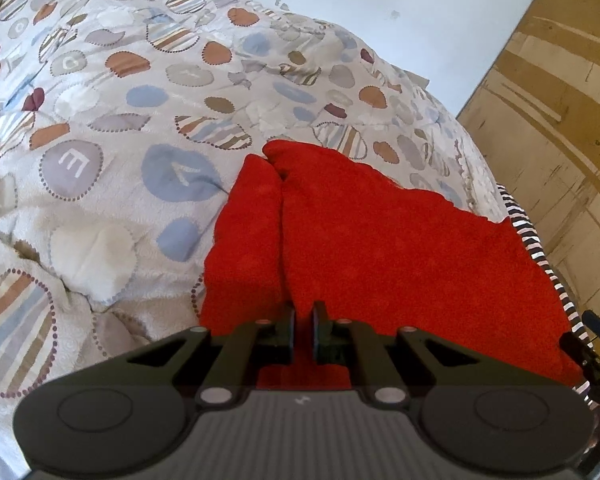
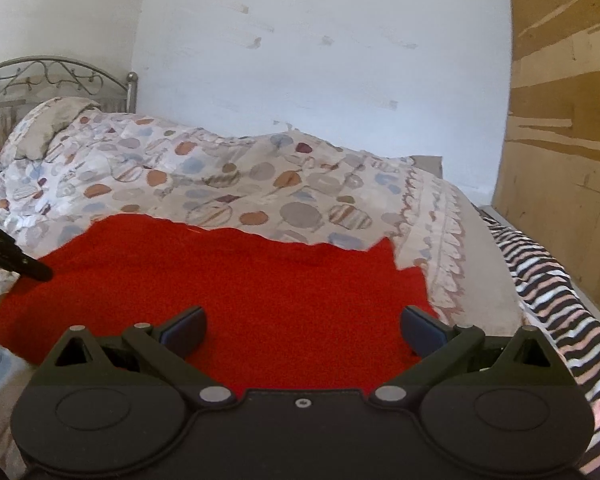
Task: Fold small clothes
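A red fleecy cloth (image 1: 380, 248) lies on the patterned bedspread (image 1: 100, 128), with a fold ridge running away from me. My left gripper (image 1: 303, 330) is shut on the near edge of the red cloth, which rises between the fingers. In the right wrist view the red cloth (image 2: 228, 280) spreads flat across the bed. My right gripper (image 2: 302, 330) is open wide just above its near edge, with nothing between the fingers. The left gripper's black finger (image 2: 16, 264) shows at that view's left edge.
A black-and-white striped fabric (image 2: 548, 292) lies along the bed's right side. A wooden panel (image 2: 568, 140) stands at the right. A white wall (image 2: 320, 60) is behind the bed. A pillow (image 2: 44, 128) and a metal headboard (image 2: 56, 74) are at the far left.
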The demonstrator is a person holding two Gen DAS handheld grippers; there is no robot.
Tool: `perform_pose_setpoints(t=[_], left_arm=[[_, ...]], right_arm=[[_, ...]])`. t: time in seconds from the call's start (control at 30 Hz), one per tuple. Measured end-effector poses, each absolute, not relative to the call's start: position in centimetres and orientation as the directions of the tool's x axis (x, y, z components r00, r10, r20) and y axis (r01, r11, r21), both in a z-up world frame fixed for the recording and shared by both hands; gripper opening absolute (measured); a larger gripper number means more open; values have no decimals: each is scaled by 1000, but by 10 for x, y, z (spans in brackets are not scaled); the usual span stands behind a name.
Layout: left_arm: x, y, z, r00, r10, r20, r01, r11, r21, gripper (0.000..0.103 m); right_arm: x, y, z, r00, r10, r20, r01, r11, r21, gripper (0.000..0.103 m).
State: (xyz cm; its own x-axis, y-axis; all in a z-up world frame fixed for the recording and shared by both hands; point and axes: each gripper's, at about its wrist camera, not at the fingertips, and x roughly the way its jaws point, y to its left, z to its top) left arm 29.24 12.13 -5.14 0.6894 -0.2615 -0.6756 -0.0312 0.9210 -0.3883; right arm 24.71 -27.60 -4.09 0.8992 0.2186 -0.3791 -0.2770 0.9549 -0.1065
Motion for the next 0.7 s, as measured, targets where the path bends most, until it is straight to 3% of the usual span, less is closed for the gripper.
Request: perform_pose_setpoints(t=[0.33, 0.5, 0.57, 0.7], left_arm=[[294, 121, -50, 689, -252, -680, -32, 926, -375, 14], [291, 122, -49, 693, -247, -677, -36, 926, -375, 21], [287, 123, -46, 700, -236, -673, -41, 929, -369, 33], [267, 122, -36, 733, -215, -645, -32, 937, -349, 81]], right_arm=[[249, -236, -37, 907, 229, -352, -300, 941, -159, 103], [271, -216, -49, 898, 126, -422, -239, 944, -226, 103], [278, -212, -56, 878, 110, -467, -240, 943, -229, 103], [272, -208, -75, 878, 88, -471, -229, 940, -251, 103]])
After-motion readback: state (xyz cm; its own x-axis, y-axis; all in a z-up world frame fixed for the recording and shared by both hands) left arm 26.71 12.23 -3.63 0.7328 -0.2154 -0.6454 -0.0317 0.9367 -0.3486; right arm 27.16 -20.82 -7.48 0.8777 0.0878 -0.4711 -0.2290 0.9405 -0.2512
